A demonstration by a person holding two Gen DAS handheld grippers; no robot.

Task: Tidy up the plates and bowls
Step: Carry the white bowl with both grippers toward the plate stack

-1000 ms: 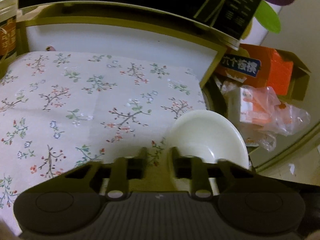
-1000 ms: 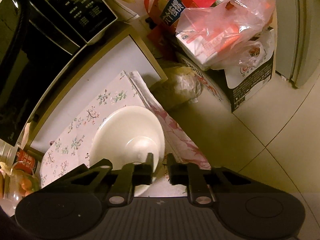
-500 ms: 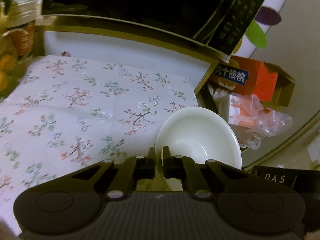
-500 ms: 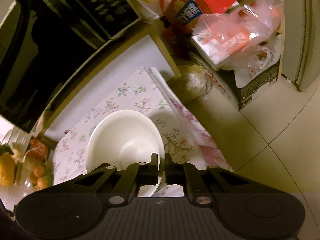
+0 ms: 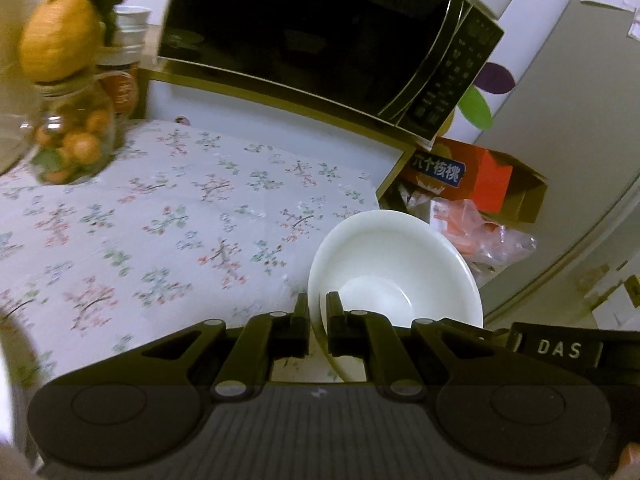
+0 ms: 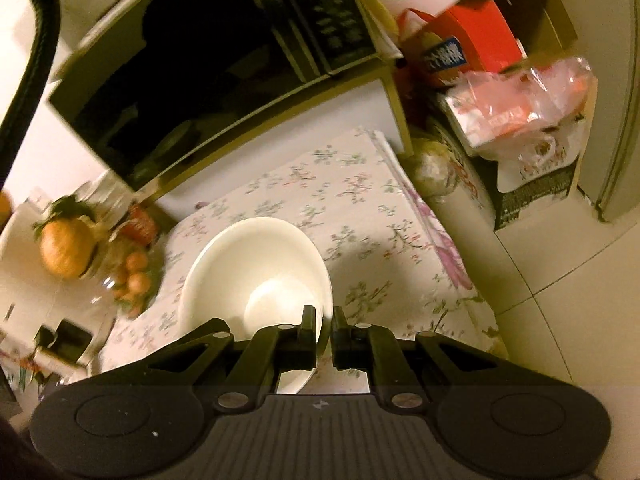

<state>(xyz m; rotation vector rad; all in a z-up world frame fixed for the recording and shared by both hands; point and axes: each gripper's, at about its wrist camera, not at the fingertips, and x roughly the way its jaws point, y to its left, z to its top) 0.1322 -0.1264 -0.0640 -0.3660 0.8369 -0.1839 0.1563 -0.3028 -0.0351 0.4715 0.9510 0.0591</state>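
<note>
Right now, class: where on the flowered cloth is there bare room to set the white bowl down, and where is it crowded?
Free: the wide middle of the flowered tablecloth, between the black microwave behind and the glass jar of small oranges at its left end. Crowded: off the right edge, where the red carton and plastic bags pile up. Both claws are shut on the white ceramic bowl.

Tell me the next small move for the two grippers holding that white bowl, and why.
Probably keep carrying the white bowl level, then lower it somewhere on the floral cloth. The left gripper and right gripper each pinch its rim on opposite sides, and it appears to hang above the cloth near the edge, so moving together avoids tipping.
</note>
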